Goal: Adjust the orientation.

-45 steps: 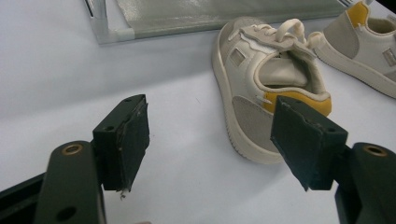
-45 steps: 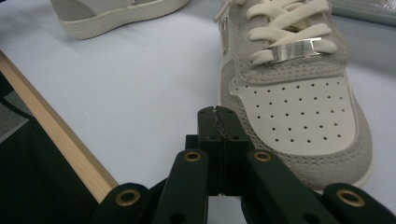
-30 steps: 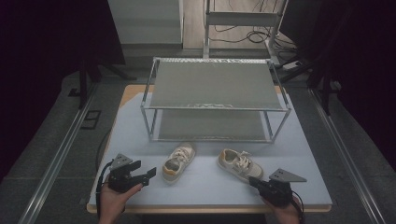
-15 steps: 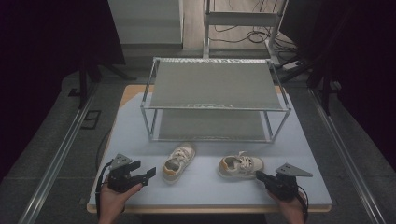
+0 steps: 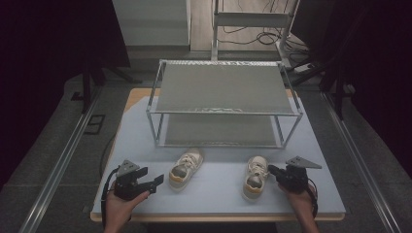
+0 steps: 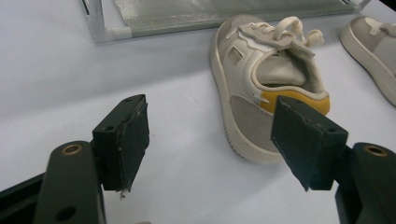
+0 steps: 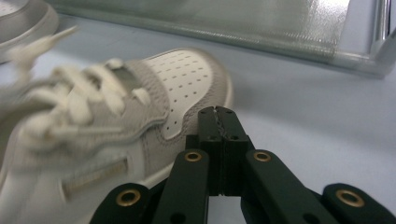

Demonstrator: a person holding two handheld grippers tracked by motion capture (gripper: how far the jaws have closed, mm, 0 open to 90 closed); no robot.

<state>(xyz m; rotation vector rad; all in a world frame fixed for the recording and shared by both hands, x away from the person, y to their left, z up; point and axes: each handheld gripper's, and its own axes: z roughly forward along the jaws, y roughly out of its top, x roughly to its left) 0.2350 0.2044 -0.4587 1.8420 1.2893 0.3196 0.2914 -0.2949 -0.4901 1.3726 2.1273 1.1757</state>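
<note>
Two-tier metal shoe rack: both mesh shelves bare. Left sneaker and right sneaker lie on the table just in front of the rack, well apart, open surface between them. Left gripper: jaws spread wide, empty, near the left sneaker's heel. Right gripper: jaws pressed together, empty, tip beside the right sneaker. No legible markings.

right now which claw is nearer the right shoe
Right. The right claw sits shut beside the right shoe, about touching its side. The left claw is open near the left shoe, well away from the right one.
</note>
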